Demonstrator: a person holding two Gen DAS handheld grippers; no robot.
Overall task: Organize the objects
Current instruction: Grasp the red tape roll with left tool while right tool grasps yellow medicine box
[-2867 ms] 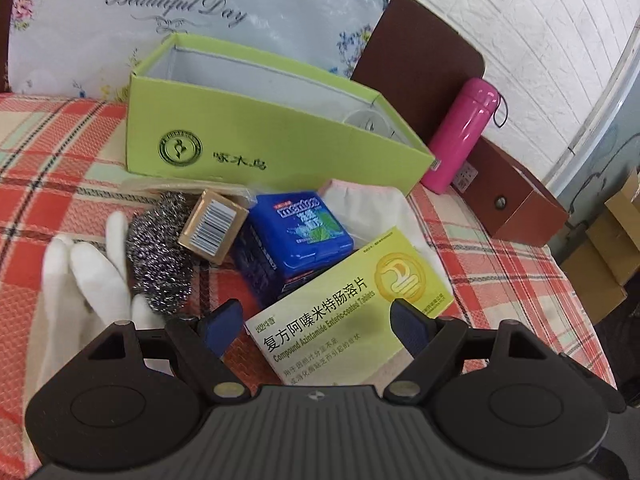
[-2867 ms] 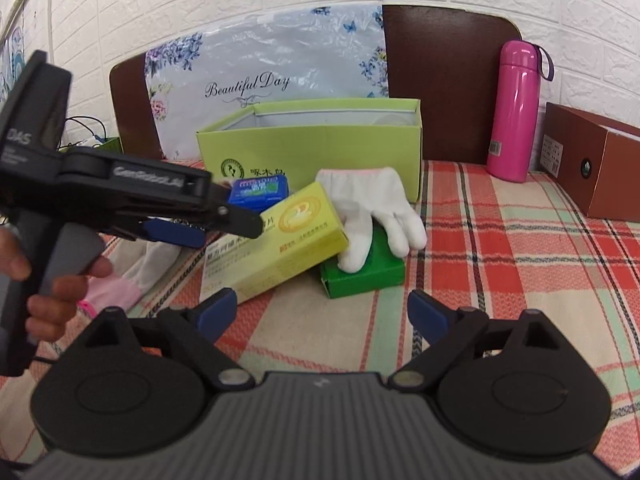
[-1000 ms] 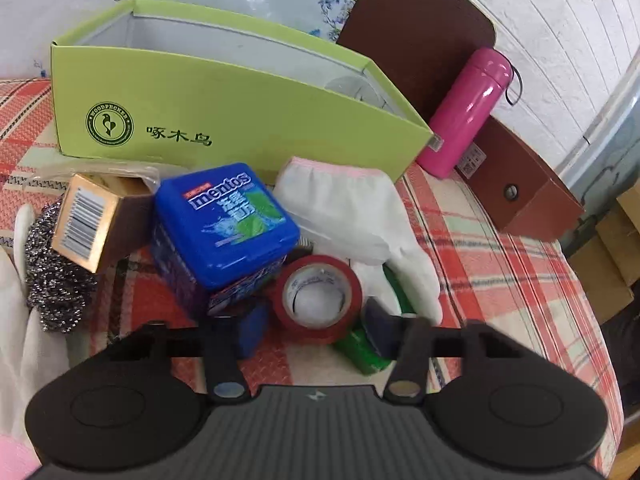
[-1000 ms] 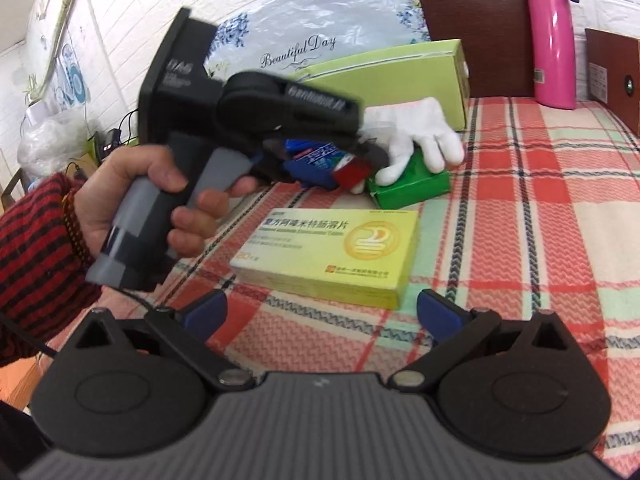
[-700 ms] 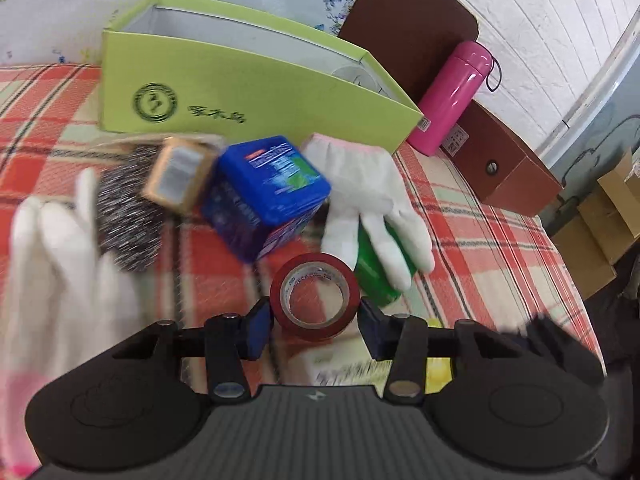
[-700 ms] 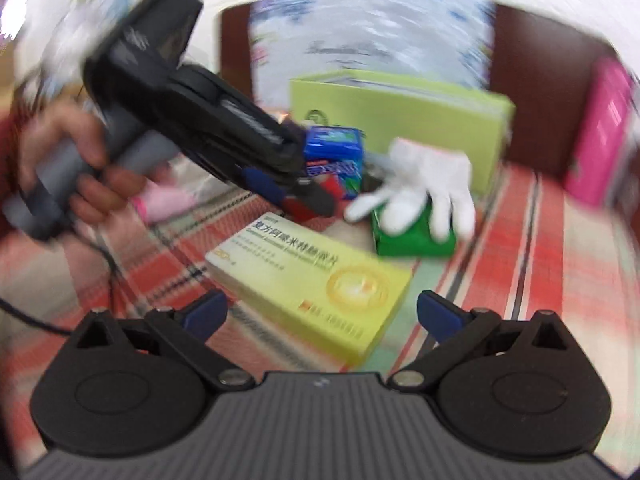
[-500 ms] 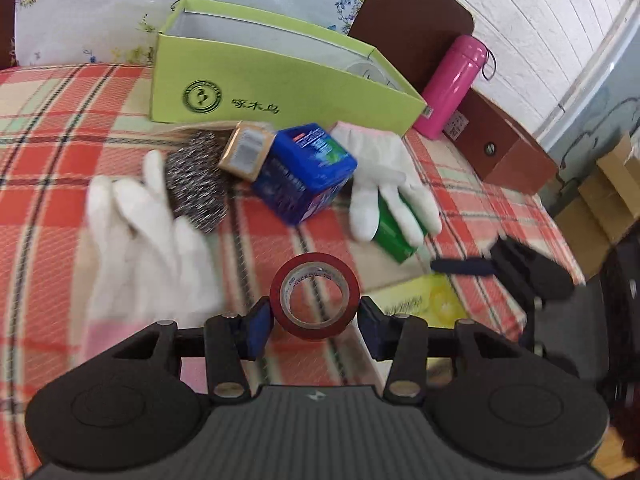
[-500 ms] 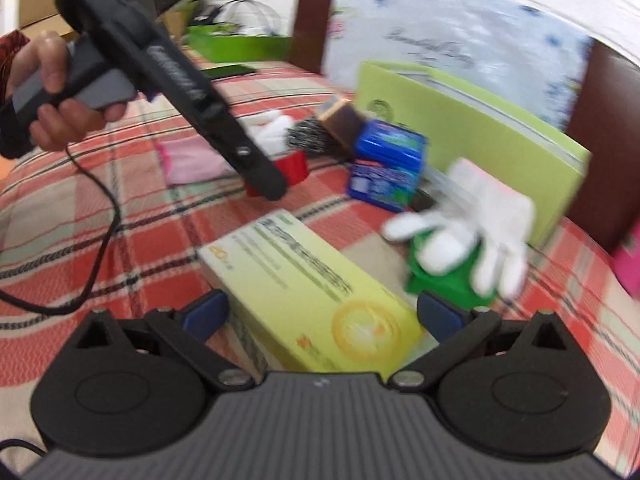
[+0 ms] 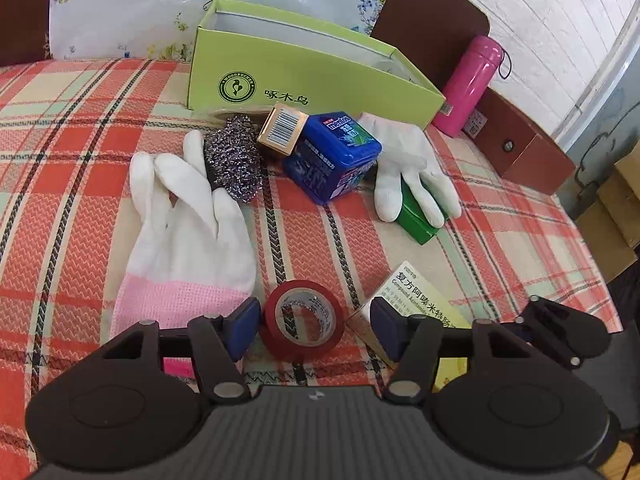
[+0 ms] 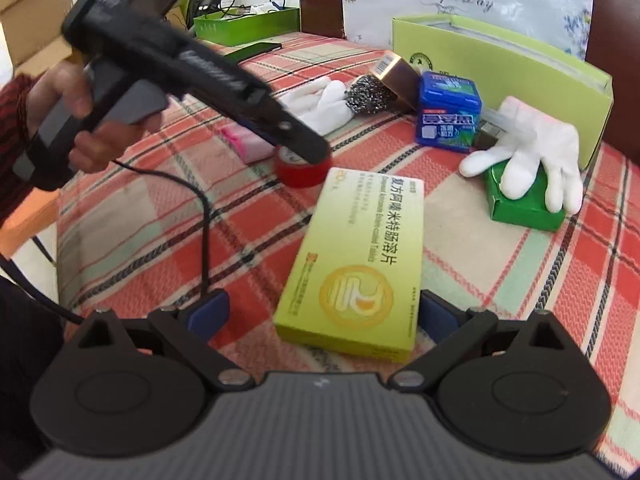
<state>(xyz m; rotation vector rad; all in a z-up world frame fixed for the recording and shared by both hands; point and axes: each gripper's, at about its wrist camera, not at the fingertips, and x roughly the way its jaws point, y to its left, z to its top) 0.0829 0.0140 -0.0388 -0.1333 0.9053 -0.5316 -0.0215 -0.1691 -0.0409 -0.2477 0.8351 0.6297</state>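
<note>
The red tape roll lies on the plaid cloth between the pads of my left gripper, which is open around it; its right pad stands off the roll. The tape also shows in the right wrist view under the left gripper's fingers. My right gripper is open and empty, with the near end of the yellow medicine box lying between its fingers. The light green open box stands at the back.
On the cloth lie a white glove with pink cuff, a steel scourer, a small brown box, a blue Mentos box, a second white glove over a green box. A pink bottle and brown box stand far right.
My left gripper carried the red tape back toward the near side, lowered it onto the cloth and opened. My right gripper has set the yellow box down and swung over it.
</note>
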